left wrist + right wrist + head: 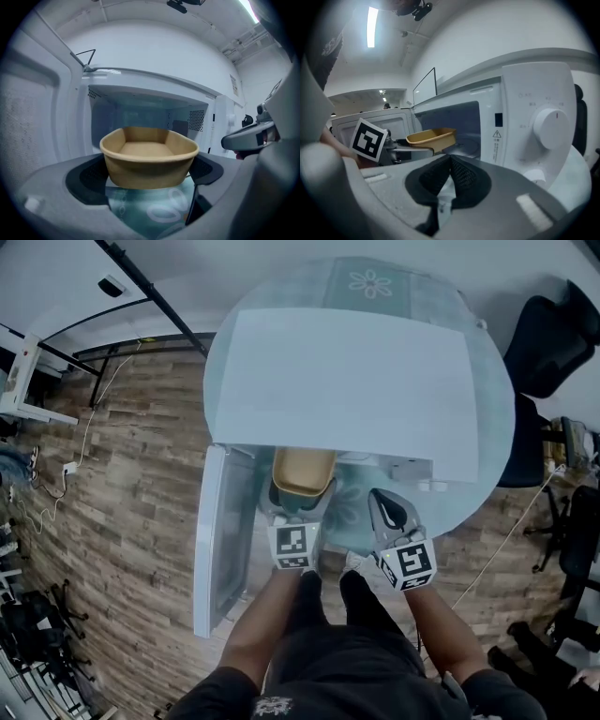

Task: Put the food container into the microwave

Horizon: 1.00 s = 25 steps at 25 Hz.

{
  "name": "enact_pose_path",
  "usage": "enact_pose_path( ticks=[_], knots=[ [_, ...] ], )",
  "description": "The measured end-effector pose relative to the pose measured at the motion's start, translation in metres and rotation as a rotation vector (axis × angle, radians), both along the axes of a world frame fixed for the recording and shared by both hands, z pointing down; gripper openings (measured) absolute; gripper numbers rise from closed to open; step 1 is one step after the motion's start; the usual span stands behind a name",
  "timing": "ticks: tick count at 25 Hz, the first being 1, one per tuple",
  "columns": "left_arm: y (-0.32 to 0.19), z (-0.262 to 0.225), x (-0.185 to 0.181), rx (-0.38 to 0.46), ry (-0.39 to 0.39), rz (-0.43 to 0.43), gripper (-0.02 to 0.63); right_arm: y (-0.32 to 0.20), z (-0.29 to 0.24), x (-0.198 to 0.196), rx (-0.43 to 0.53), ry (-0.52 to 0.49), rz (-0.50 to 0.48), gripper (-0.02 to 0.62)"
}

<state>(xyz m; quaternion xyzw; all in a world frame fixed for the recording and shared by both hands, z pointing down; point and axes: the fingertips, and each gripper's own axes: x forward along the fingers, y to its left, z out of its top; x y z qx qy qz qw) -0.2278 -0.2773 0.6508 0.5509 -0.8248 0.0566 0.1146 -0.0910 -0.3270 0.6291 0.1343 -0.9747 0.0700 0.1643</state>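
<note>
left claw [302, 504] clamped on tan food container [149, 157] | container at open microwave [347, 381] mouth, door [220, 540] swung wide | right claw [449, 176] pinched together, empty, alongside

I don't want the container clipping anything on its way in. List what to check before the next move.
1. Microwave door open wide: ok.
2. Left tool shut on container: ok.
3. Container upright and level: ok.
4. Container facing the microwave opening: ok.
5. Right tool shut, empty, off to the side of the opening: ok.
6. Microwave floor free: cannot tell, the container hides most of it.
</note>
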Motion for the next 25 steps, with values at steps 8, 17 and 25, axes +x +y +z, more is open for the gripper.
enact_pose_path(
  ticks=[8,17,25],
  knots=[
    [-0.024,0.012,-0.016,-0.030,0.014,-0.005,0.534,-0.006,0.013,-0.009,-0.013,0.013,-0.005,0.002],
    [-0.052,0.028,-0.026,-0.059,0.042,-0.016,0.532,-0.022,0.032,0.003,-0.038,0.047,0.028,0.002],
    [-0.065,0.043,-0.024,-0.113,0.038,0.004,0.532,-0.021,0.036,0.010,-0.041,0.064,0.040,0.002]
  ],
)
